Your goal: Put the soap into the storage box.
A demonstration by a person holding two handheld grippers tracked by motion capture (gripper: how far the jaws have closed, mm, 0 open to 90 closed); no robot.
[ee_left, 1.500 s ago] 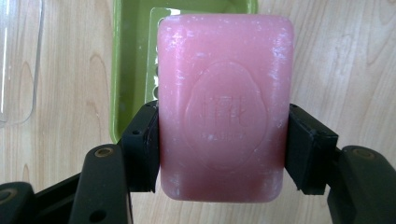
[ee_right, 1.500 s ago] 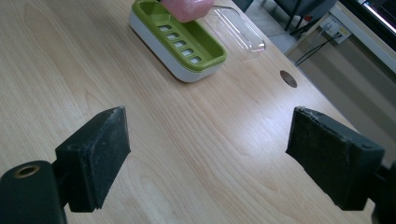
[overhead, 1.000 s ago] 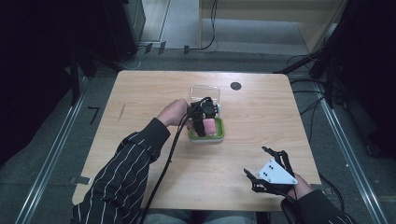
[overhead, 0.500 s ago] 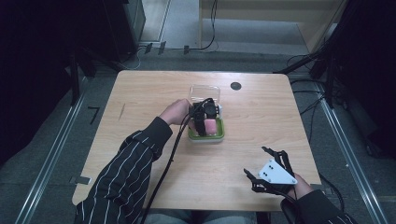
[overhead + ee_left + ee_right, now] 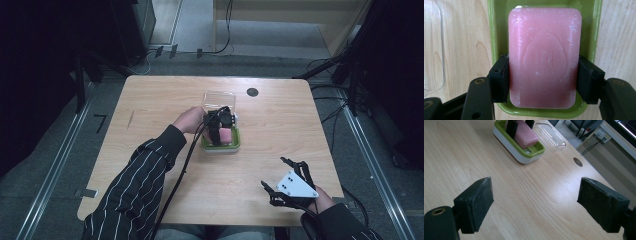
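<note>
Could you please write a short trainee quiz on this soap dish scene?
1. True or false: the left gripper is shut on the pink soap.
2. What does the soap lie in? A) green dish B) clear lid C) bare table
3. Fill in: the fingers of the right gripper stand ____ above the table.

Key: 1 true. 2 A, the green dish; the clear lid lies beside it. 3 open, with nothing between them.

Light wooden table [image 5: 150, 130], grey floor [image 5: 50, 165], metal rails [image 5: 55, 165], dark surroundings, cables [image 5: 225, 47]
</note>
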